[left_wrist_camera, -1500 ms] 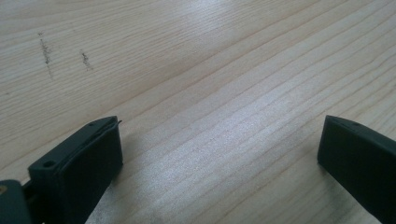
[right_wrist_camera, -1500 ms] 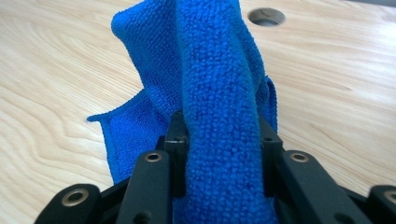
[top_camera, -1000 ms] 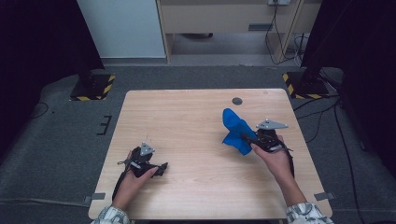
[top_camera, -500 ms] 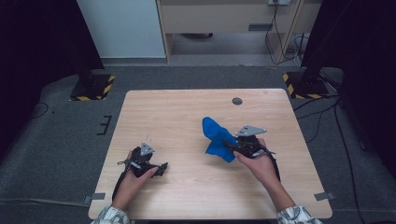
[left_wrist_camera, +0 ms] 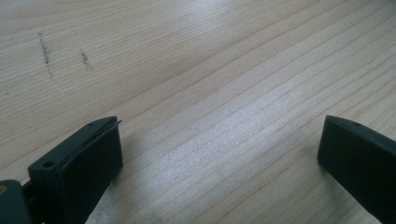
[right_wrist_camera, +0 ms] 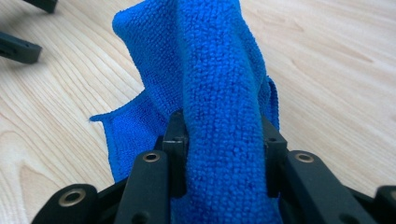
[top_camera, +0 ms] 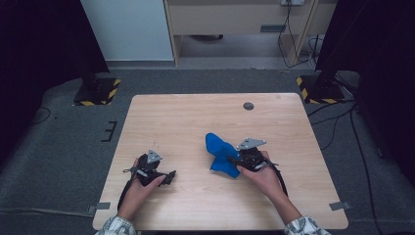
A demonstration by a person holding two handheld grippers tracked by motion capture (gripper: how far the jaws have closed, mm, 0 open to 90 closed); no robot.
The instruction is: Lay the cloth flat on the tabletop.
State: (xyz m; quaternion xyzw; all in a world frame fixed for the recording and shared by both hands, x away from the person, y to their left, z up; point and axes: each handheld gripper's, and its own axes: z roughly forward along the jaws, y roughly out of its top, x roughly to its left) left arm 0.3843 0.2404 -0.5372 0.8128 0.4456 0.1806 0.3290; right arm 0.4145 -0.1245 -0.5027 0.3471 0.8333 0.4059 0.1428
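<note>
The right tongs [top_camera: 234,161] clamp one blue cloth [top_camera: 221,152] mid-table [top_camera: 195,112]; the left tongs [top_camera: 169,176], spread wide at eight o'clock, hold nothing. Bare wood lies toward twelve.

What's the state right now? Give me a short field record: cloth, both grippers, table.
cloth: blue cloth, bunched, lower part on the table, right of centre
right gripper: right gripper shut on the blue cloth, a thick fold between its jaws
left gripper: left gripper open, nothing between its jaws, low over bare wood
table: wooden table, small dark round spot near the far edge
contact between grippers: none, well apart
</note>
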